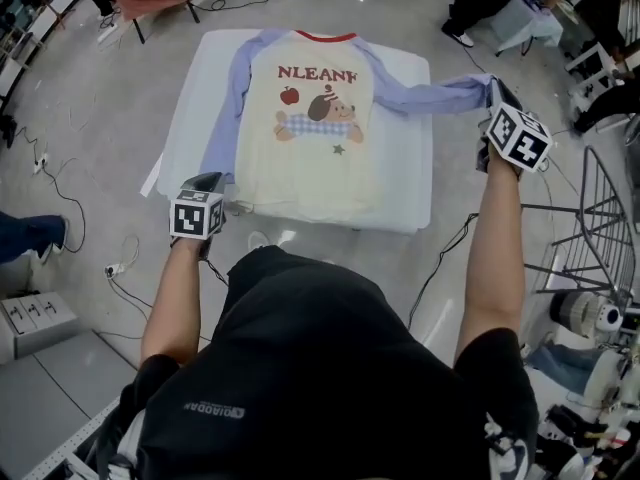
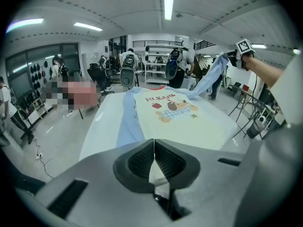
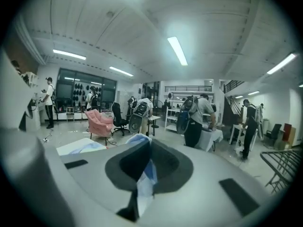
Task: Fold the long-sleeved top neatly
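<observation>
Left gripper (image 1: 205,182) pinches the top's (image 1: 310,158) hem at the table's (image 1: 405,173) near edge; collar (image 1: 326,36) points to the far edge. Right gripper (image 1: 497,94) pinches its sleeve (image 1: 440,96) past the right edge.

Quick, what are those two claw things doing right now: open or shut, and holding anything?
Left gripper: shut on the top's bottom hem.
Right gripper: shut on the blue sleeve, held up.

Cream top (image 1: 300,173) — pale blue sleeves (image 1: 222,118), red collar (image 1: 326,37)
</observation>
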Demonstrator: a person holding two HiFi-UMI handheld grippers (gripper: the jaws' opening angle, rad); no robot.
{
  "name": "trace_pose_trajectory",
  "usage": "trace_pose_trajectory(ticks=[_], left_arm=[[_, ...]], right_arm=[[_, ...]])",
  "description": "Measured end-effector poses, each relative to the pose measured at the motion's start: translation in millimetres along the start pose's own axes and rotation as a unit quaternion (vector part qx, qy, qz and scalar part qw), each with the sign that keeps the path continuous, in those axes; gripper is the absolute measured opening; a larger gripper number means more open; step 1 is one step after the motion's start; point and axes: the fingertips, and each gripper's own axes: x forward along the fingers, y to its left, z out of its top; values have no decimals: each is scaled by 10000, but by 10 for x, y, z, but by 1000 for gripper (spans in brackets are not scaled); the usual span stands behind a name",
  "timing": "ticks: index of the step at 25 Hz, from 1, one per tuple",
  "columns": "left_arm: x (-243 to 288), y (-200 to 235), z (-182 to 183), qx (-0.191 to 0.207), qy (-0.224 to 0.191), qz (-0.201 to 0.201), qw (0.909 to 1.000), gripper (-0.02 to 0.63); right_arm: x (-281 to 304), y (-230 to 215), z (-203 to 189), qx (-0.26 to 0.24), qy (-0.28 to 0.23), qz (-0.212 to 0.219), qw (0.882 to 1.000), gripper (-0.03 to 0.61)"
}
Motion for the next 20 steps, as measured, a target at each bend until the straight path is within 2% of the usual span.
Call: trace_pose_trajectory(ticks=[4,9,12,15,20], left_arm=[[13,306,-46,38,45,41,10000,6],[-2,860,-230,60,240,239,9994,6],[-10,1088,-339,123,358,270,9989,6],[13,1228,-334,102,321,125,9994,6],[37,1446,-369,125,361,-110,9992,6]], right_arm=[[458,737,421,-78,-60,530,9985,20],[944,1775,581,-278,85,1130,9932,20],[1183,2412,440,-334,352,1516,9872,20],[1378,2933,233,-345,635,1829,9805,20],[1738,3565,-109,-468,1063,1946,9740,20]])
